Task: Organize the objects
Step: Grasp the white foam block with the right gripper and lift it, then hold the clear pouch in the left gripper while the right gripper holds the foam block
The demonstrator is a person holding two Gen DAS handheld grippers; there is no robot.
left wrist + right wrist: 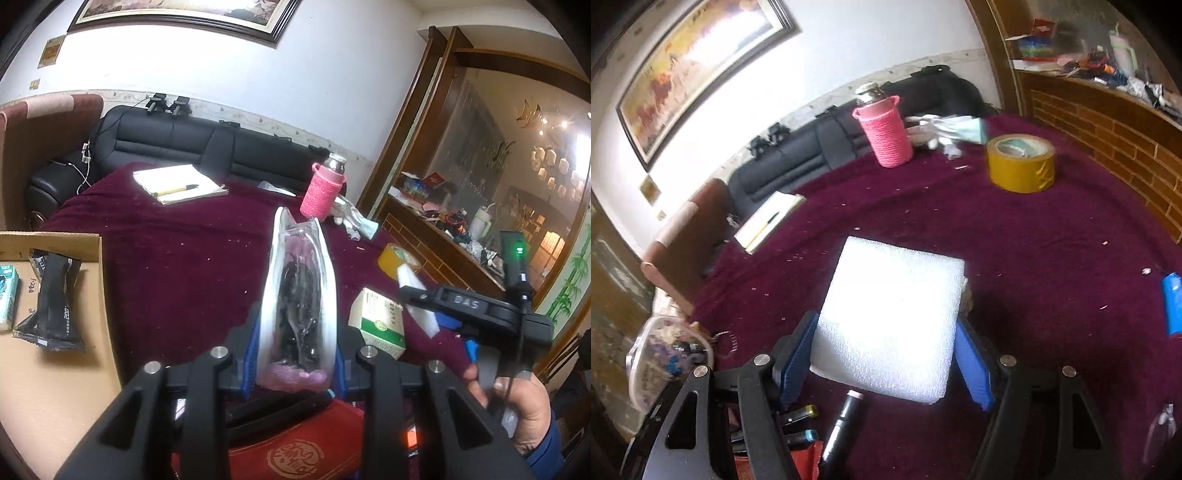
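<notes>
Left claw (295,363) clamps the clear pouch (297,295); right claw (886,363) grips the white foam block (890,325), frame centre; next, carry both to the cardboard box (55,369), lower left.

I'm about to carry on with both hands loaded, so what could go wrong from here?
1. The right gripper holds the white foam block only near its close end; most sticks out, so it may pivot or slip.
2. The left gripper pinches the clear pouch at its bottom; it stands tall and floppy and may sag.
3. Pens lie just under the right jaws and could be knocked.
</notes>
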